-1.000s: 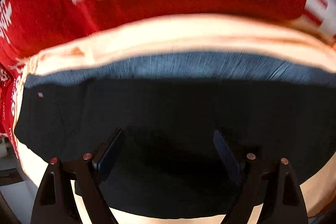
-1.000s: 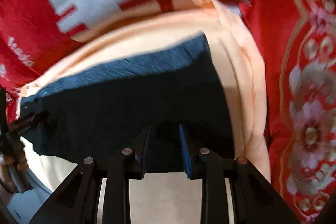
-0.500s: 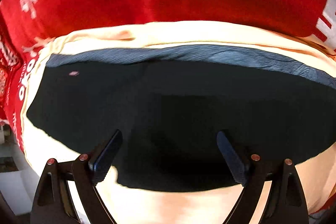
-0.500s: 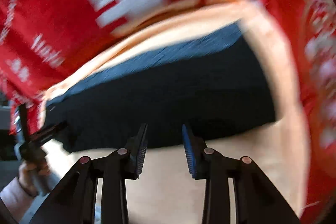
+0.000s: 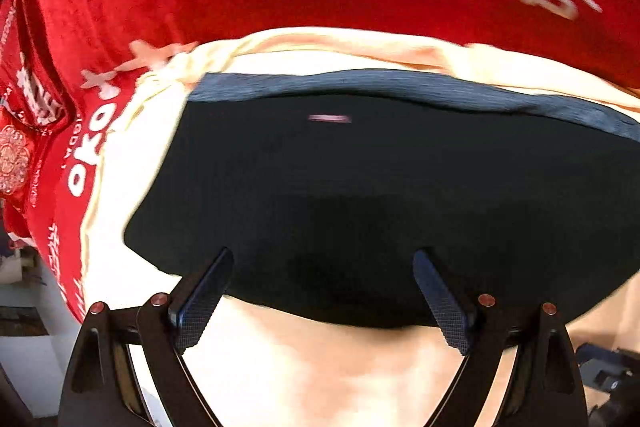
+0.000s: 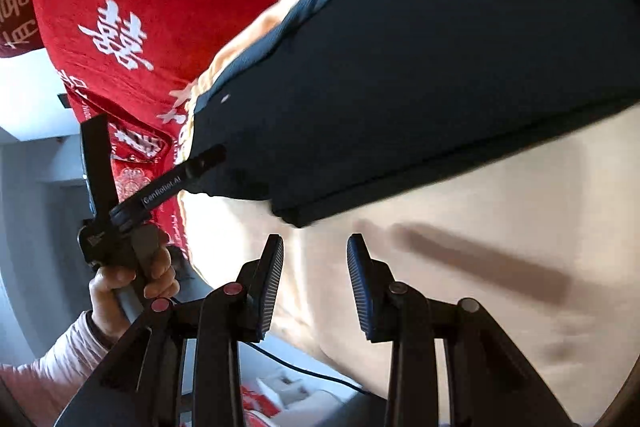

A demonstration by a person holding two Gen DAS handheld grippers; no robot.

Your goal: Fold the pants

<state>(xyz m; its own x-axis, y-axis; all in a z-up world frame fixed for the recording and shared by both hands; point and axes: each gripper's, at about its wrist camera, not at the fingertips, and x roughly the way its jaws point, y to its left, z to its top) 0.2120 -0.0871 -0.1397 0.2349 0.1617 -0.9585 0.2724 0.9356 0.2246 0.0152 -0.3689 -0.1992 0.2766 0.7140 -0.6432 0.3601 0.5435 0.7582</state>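
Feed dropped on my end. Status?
Both grippers, left and right, open, empty. Dark pants folded flat on cream sheet. Nothing in the way.

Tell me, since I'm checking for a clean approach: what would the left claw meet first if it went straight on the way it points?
Most likely the folded dark pants. The left claw stands open and empty with its tips over their near edge, above the cream sheet. How far above the cloth it hangs is unclear.

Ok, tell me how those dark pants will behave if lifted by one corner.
The dark pants lie flat in stacked layers, so they would probably droop and unfold. Their ribbed knit band suggests soft, fairly light cloth. On the smooth cream sheet they may slide when pushed.
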